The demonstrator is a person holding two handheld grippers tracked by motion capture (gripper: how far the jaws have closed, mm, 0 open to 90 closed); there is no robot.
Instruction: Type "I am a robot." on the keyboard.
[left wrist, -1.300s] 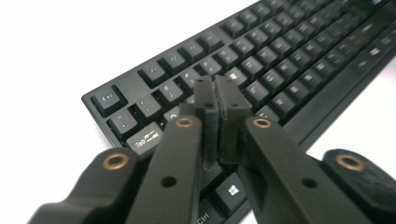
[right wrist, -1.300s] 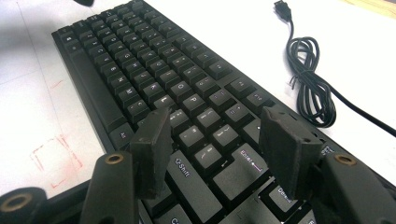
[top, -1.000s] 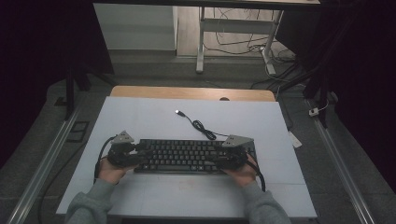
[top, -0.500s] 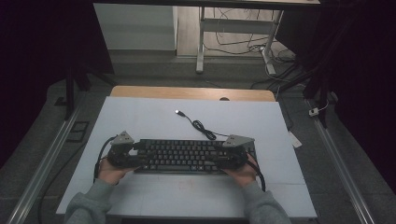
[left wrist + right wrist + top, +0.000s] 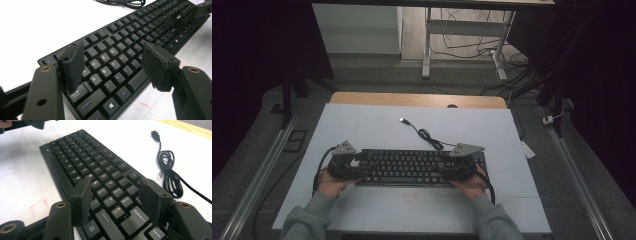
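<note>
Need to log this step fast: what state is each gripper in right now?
Left gripper: open, fingers have just been opening, astride the keyboard end, pressing nothing.
Right gripper: open, fingers over the keyboard's other end.

The black keyboard [image 5: 409, 167] is showing white legends on its keys, and its black USB cable [image 5: 427, 136] is lying on the pale white table [image 5: 362, 125]. Faint red marks [image 5: 37, 208] are showing on that surface, plus grey sleeves [image 5: 307, 222].

Black keyboard [image 5: 412, 167], flat on white table, cable apparently coiled behind
</note>
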